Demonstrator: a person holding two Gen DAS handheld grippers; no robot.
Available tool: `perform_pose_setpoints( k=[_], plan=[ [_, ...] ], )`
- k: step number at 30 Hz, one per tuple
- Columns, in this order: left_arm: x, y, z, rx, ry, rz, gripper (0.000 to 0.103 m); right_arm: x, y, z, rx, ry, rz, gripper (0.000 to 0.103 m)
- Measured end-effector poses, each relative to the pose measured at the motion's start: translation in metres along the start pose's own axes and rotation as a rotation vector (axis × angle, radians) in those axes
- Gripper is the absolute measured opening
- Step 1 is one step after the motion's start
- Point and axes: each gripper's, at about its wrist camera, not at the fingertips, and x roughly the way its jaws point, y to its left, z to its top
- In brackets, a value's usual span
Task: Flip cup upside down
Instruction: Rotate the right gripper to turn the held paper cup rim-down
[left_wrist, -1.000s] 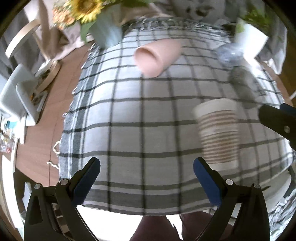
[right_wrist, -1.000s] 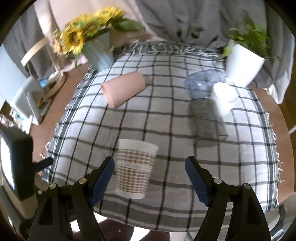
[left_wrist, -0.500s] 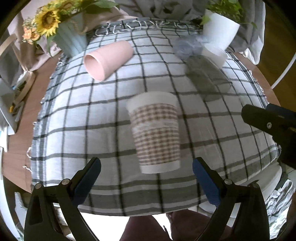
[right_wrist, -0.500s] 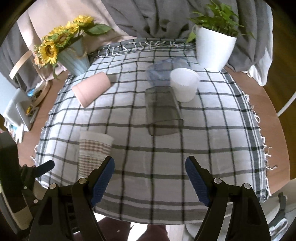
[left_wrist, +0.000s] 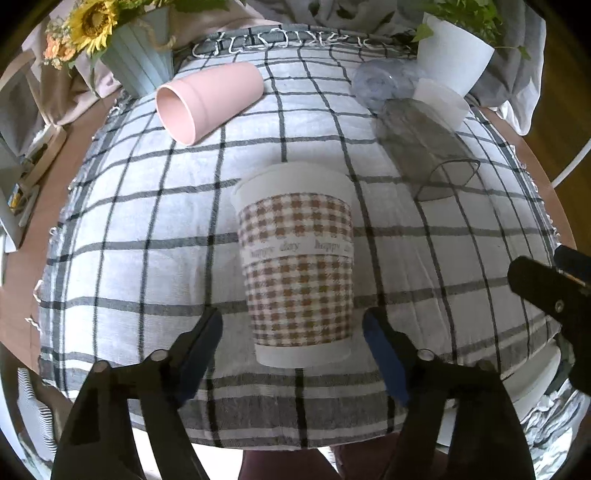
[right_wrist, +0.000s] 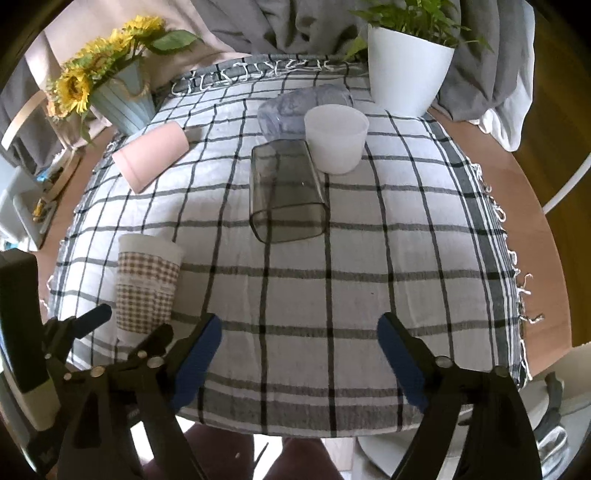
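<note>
Before left hand-held gripper (left_wrist: 293, 338), spread wide, upright paper cup (left_wrist: 295, 258)

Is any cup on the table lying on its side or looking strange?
Yes. The pink cup and the grey transparent cup lie on their sides on the checked cloth. The checked paper cup stands upright.

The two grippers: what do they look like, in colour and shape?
Both look alike. The left gripper has two black, angular plastic arms that taper forward into blue finger pads, with small silver screws at the joints. The right gripper has the same black arms, blue pads and silver screws. No cables or sleeves show.
</note>
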Motion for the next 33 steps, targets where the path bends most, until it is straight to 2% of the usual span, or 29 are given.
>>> perform_pose_setpoints(
  k=[2, 5, 12, 19, 33],
  plan=[
    [0.002, -0.001, -0.002, -0.012, 0.01, -0.03, 0.062, 0.002, -0.001, -0.002, -0.003, 0.011, 0.002, 0.089],
    [0.004, -0.004, -0.003, -0.004, 0.009, -0.031, 0.054, 0.006, -0.002, -0.005, -0.004, 0.037, 0.006, 0.089],
    [-0.006, -0.007, -0.002, -0.005, -0.023, -0.029, 0.054, 0.01, -0.009, -0.012, 0.015, 0.07, 0.017, 0.089],
    [-0.018, -0.011, 0.007, 0.016, -0.052, -0.033, 0.054, 0.006, -0.012, -0.012, 0.029, 0.061, 0.035, 0.089],
    [-0.016, -0.011, 0.04, 0.031, -0.071, -0.055, 0.054, 0.001, -0.014, 0.006, 0.073, 0.021, 0.032, 0.089]
  ],
)
